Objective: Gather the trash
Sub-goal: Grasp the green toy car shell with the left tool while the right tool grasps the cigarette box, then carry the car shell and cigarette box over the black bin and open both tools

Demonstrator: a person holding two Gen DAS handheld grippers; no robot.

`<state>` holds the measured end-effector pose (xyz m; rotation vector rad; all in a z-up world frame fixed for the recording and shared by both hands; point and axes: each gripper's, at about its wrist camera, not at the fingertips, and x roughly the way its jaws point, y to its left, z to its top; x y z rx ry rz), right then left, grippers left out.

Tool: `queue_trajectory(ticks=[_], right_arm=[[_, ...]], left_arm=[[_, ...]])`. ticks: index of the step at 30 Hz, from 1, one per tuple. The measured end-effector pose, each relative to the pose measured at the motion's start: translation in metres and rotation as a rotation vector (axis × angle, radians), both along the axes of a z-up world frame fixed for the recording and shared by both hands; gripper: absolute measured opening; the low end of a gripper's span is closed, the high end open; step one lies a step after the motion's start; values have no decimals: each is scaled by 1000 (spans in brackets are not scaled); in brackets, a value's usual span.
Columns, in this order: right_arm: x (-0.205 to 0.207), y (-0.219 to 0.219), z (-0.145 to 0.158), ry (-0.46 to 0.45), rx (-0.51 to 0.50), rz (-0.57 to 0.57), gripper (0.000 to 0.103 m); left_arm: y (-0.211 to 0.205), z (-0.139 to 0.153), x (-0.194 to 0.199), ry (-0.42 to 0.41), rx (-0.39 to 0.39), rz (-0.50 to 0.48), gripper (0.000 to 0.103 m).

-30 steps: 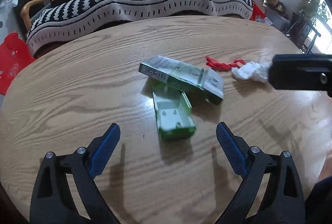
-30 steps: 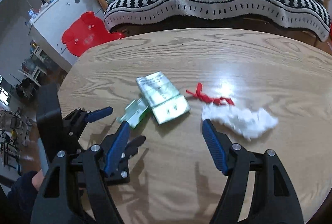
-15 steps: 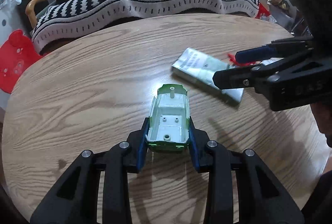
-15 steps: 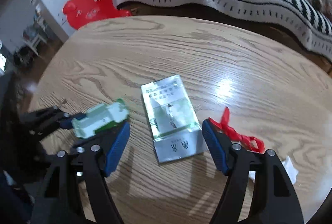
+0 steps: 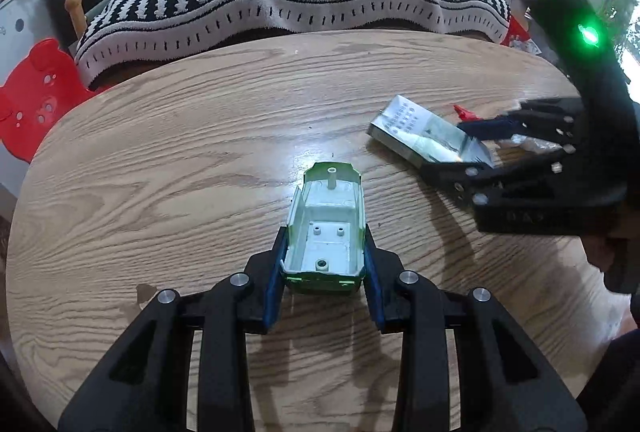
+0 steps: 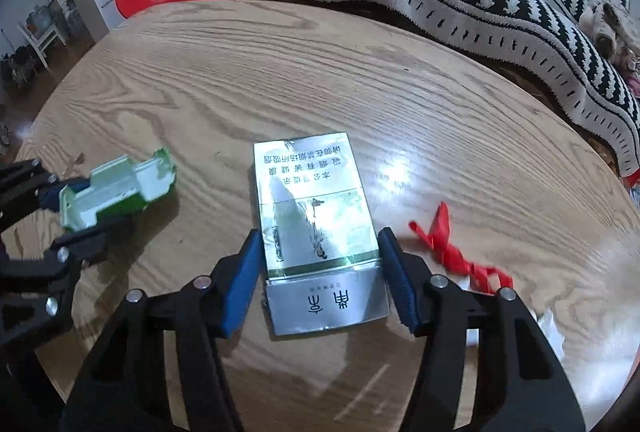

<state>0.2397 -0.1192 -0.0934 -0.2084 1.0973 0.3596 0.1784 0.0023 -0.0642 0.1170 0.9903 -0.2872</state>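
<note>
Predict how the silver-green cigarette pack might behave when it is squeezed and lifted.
The cigarette pack probably dents: it looks like thin card. Its glossy film may slip on the fingers of the right hand-held gripper. It lies flat, so it shouldn't roll.
</note>
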Motion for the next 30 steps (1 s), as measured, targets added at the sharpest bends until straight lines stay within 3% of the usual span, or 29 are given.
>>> queue_trajectory(ticks=[7, 11, 16, 25, 30], right_arm=[[-58, -45, 59, -45, 103, -109, 58], [-123, -96, 99, -108, 88, -216, 58], [-198, -156, 124, -136, 102, -327, 58], [-358, -278, 139, -177, 133, -609, 58], [-450, -348, 136, -195, 154, -813, 58]], left_arm=[[-24, 33, -35, -4, -62, -26, 33], [-55, 60, -73, -17, -115, -81, 33], [-106, 85, -125, -29, -174, -176, 33], [-246, 117, -234, -31, -230, -486, 33], [-340, 103, -291, 15, -213, -671, 33]])
